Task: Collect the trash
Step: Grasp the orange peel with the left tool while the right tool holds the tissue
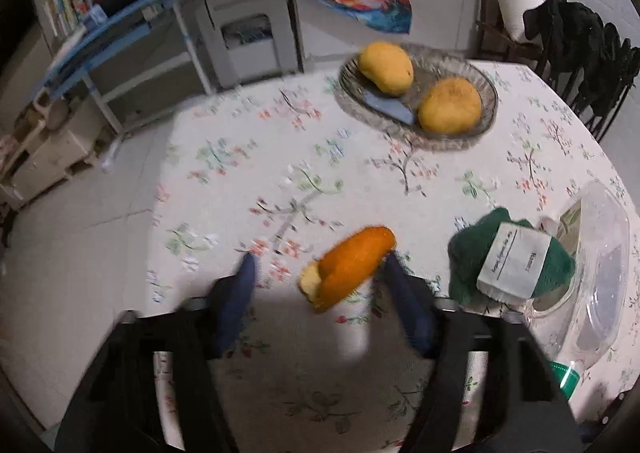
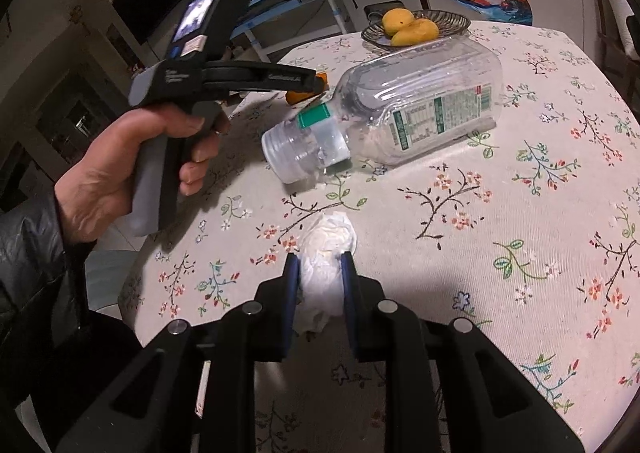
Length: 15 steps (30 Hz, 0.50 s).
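The desk point(image 2: 500, 213), under a flowered cloth, lies spread below both tools. Ahead of the right tool point(image 2: 319, 273) and a little to its right, a clear plastic bottle point(image 2: 400, 109) lies on its side, uncapped mouth turned back toward the tool. Beyond the bottle a glass dish point(image 1: 476, 81) carries two yellow fruits point(image 1: 386, 67). In the left wrist view a green knitted bundle point(image 1: 508, 257) with a white label sits just right of the left tool point(image 1: 318, 263), against the bottle. An orange peel point(image 1: 348, 267) lies between that tool's fingers, nearer the right one; the jaws stand half wide and contact cannot be told through the blur. The right tool is pinched narrow on a crumpled white tissue point(image 2: 326, 253), above the cloth.
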Each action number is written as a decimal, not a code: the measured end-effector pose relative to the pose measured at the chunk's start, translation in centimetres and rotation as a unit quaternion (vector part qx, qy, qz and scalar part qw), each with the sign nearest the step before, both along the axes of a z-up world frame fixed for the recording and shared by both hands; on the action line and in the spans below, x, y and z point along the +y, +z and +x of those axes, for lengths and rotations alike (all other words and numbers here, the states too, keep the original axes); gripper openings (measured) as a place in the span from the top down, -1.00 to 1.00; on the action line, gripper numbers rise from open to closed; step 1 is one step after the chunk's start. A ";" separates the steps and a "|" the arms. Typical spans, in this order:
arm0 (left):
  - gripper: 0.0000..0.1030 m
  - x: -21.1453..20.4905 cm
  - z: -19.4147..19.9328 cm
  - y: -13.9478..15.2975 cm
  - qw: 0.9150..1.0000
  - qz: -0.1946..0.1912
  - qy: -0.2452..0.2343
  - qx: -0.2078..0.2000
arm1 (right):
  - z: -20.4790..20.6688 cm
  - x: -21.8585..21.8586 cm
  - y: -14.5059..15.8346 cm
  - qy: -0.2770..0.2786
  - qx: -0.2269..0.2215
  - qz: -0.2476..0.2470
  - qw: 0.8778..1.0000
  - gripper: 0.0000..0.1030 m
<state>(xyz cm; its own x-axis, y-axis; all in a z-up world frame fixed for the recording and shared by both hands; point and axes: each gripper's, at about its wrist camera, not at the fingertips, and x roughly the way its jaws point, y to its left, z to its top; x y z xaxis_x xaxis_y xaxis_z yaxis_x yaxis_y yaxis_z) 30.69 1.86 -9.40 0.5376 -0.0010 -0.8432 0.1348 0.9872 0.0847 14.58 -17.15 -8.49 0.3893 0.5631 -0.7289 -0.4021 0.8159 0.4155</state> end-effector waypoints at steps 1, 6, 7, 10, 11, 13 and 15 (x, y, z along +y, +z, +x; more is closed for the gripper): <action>0.24 -0.1 -0.2 0.1 1.000 -0.007 -0.002 -0.005 | 0.0 0.0 0.0 0.000 0.000 0.001 1.000 0.57; 0.51 -1.3 -1.4 0.5 1.000 -0.008 -0.021 -0.004 | -0.2 0.2 0.1 0.001 -0.007 -0.008 1.000 0.57; 0.53 -1.3 -1.6 0.6 1.000 -0.013 -0.020 -0.004 | -0.1 0.3 0.1 0.002 -0.010 -0.012 1.000 0.57; 0.55 -1.1 -3.1 1.1 0.999 -0.028 -0.016 -0.004 | -0.4 0.8 0.2 0.004 -0.026 -0.029 0.999 0.58; 0.55 -0.9 -3.9 1.4 0.999 -0.031 -0.012 -0.005 | -0.5 0.8 0.2 0.002 -0.029 -0.031 0.999 0.58; 0.57 -0.6 -4.9 1.7 0.999 -0.032 -0.003 -0.009 | -0.5 0.7 0.1 -0.001 -0.030 -0.030 0.999 0.58; 0.62 -0.1 -6.4 2.2 0.999 -0.032 0.007 -0.013 | -0.6 0.6 0.0 -0.006 -0.028 -0.026 0.999 0.59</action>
